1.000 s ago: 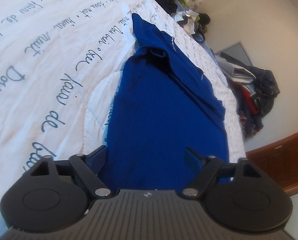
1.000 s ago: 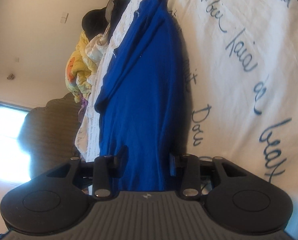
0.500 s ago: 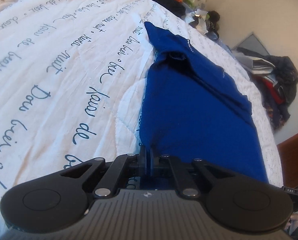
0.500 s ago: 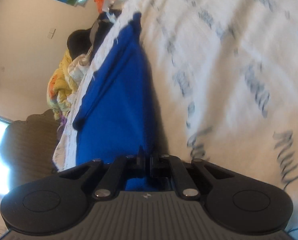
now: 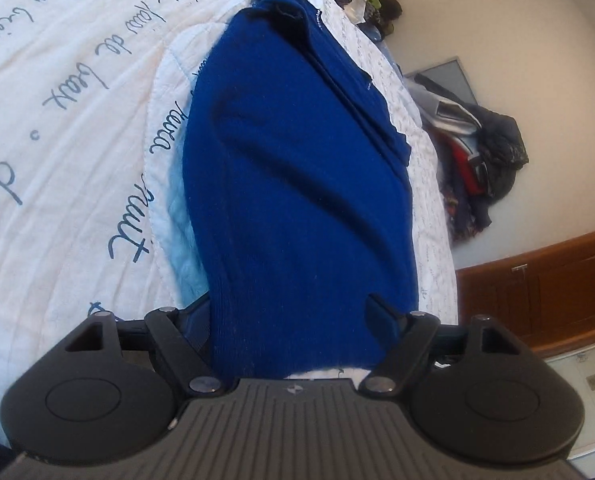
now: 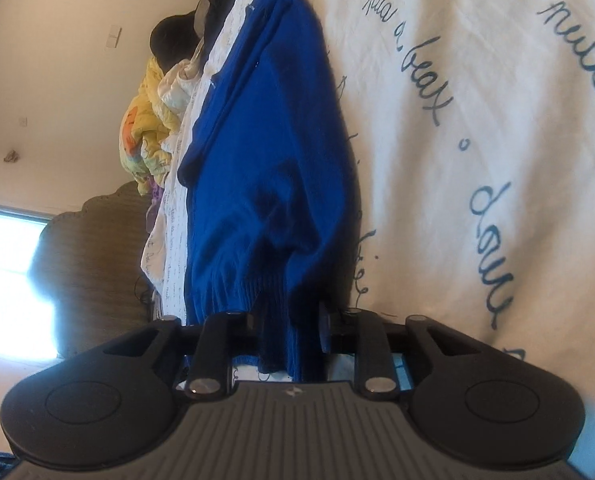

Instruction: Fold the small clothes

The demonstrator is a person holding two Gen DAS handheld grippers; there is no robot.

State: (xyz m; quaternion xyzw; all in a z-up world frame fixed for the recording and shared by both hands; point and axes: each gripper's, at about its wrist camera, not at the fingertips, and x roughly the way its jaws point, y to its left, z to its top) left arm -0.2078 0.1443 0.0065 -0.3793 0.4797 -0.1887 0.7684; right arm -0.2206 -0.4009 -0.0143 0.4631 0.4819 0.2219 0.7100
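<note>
A blue sweater (image 5: 297, 184) lies flat on a bed (image 5: 77, 128). The bed has a white cover with dark blue handwriting all over it. The sweater is folded into a long, narrow shape that runs from near the grippers to the far end of the bed. Its collar is at the far end and its ribbed hem is at the near end.

The left gripper (image 5: 289, 320) is at the near hem. Its jaws have just been opening and now stand wide. The sweater's hem lies between them, and the fingers do not press on it.

The right gripper (image 6: 287, 332) is at the near hem too. Its jaws have just been opening and stand only a little apart. A bunched bit of the hem hangs between them. The fingers sit close on each side of the cloth but do not seem to pinch it.

A pile of clothes (image 5: 477, 160) lies on the floor to the right of the bed. A yellow blanket (image 6: 145, 136) is heaped by the bed's far left edge.
</note>
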